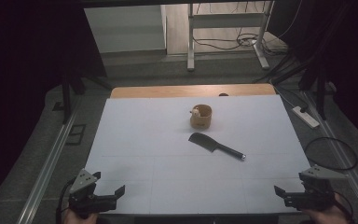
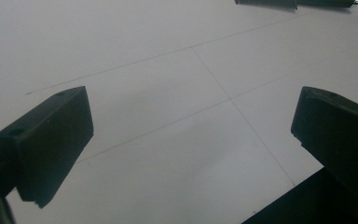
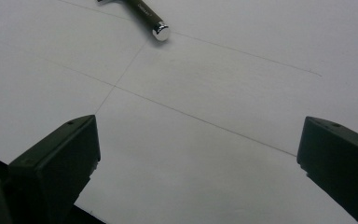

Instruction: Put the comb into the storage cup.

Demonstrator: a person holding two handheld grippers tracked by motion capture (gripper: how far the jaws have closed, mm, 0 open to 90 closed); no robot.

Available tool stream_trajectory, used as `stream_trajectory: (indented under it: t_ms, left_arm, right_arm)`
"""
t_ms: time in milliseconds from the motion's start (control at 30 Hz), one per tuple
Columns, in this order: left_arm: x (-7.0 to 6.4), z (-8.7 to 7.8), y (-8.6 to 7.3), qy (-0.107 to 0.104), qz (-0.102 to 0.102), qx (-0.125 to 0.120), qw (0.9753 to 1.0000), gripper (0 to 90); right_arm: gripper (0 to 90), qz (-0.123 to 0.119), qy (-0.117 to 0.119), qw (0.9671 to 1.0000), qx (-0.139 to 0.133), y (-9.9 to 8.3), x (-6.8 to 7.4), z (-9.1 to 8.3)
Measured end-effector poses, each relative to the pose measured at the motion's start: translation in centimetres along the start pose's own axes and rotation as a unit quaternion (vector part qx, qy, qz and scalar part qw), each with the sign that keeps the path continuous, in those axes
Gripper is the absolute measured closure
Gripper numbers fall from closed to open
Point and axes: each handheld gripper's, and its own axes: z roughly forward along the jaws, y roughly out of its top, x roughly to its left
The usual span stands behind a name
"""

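1. Left gripper (image 1: 106, 195): low at the near left corner of the table (image 1: 135, 140), held in a hand, jaws wide apart, nothing between them.
2. Right gripper (image 1: 290, 195): low at the near right corner, held in a hand, jaws wide apart, nothing between them.
3. Knife (image 1: 216, 146): black, lying flat near the table's middle, well apart from both grippers, handle towards the right gripper, metal end cap visible.
4. Cup (image 1: 201, 116): tan, upright just beyond the knife, a small pale object inside; not touching the knife.
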Motion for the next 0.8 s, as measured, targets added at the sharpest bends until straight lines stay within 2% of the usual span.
stream_trajectory:
  t_ms: [300,800]
  left_arm:
    - [0.22,0.09,0.0,-0.007,-0.008,0.003,0.9999,0.0]
    - [0.41,0.1,-0.01,-0.018,-0.011,0.004,0.9998,0.4]
  right_arm:
    - [0.0,-0.008,0.0,1.0,0.005,0.04,0.18,0.09]
    - [0.1,-0.021,0.015,0.9995,0.017,0.14,0.32,0.31]
